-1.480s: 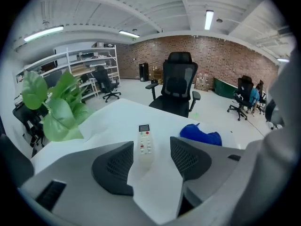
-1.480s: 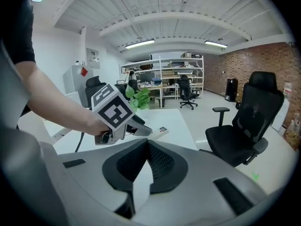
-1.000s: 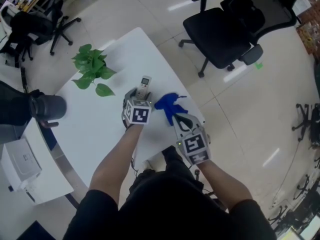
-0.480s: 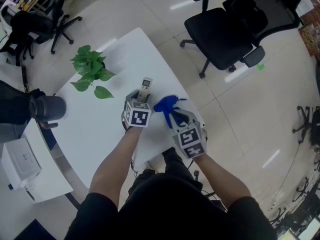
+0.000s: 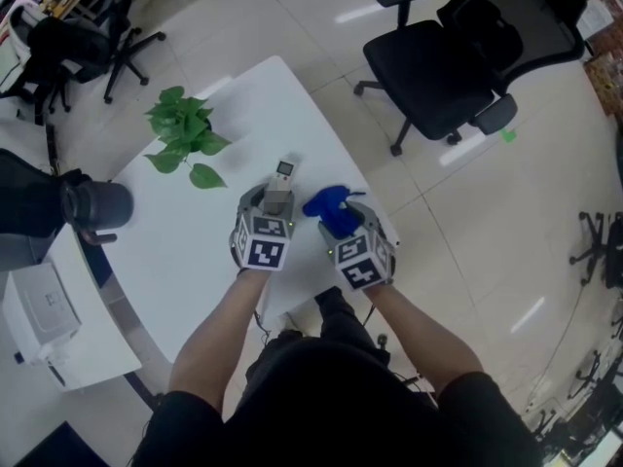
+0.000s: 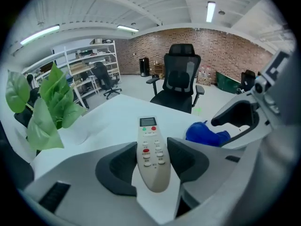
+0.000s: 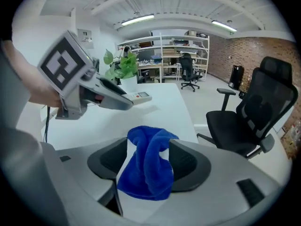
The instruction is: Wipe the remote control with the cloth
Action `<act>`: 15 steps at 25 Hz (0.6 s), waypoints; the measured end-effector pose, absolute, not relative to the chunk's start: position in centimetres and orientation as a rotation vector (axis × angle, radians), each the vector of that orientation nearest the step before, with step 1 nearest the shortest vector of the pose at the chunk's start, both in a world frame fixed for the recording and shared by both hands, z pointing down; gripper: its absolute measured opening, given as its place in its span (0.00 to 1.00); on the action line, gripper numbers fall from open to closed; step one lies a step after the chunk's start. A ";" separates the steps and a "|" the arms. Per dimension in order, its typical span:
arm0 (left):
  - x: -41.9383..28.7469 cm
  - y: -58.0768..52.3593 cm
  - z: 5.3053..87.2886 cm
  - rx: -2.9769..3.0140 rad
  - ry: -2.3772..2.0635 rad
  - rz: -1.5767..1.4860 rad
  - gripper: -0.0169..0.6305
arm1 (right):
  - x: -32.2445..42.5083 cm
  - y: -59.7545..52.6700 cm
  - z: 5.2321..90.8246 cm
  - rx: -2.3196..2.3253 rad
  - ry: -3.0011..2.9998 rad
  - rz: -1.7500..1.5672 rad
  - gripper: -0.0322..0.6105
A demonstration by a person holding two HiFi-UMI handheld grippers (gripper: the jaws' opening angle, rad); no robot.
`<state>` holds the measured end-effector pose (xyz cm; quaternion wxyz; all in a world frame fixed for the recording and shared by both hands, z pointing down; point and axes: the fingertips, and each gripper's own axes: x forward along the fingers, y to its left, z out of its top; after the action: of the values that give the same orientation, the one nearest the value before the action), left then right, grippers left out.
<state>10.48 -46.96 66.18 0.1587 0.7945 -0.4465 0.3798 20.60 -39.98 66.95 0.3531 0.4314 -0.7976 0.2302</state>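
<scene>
A green leafy plant [image 5: 185, 134] stands at the left of the white worktop [image 5: 185, 251], well apart from the grippers. The left gripper's [image 6: 151, 160] fingers have just closed and now clasp the pale grey remote control [image 6: 149, 135]. Just to its right, the crumpled blue cloth [image 5: 331, 207] sits between the right gripper's [image 7: 146, 159] fingers, which have just been opening and stand released. A black office chair [image 5: 448, 66] stands beyond on the floor.
</scene>
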 end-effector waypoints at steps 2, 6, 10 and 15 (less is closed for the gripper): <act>10.2 -46.2 64.9 2.294 -1.288 1.070 0.35 | 20.3 -40.0 68.4 1.086 -2.031 0.585 0.49; 9.5 -44.2 63.1 2.327 -1.289 1.058 0.35 | 20.1 -40.3 70.3 1.044 -1.977 0.555 0.49; 8.5 -42.3 62.1 2.347 -1.294 1.038 0.35 | 20.0 -40.4 71.3 1.040 -1.970 0.547 0.48; 6.4 -39.5 61.0 2.336 -1.307 1.023 0.35 | 20.5 -39.7 71.0 1.101 -1.953 0.551 0.30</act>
<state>6.41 -39.46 61.04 0.1373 0.8074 -0.4518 0.3537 20.50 -39.71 70.95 0.4047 0.4361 -0.7736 0.2182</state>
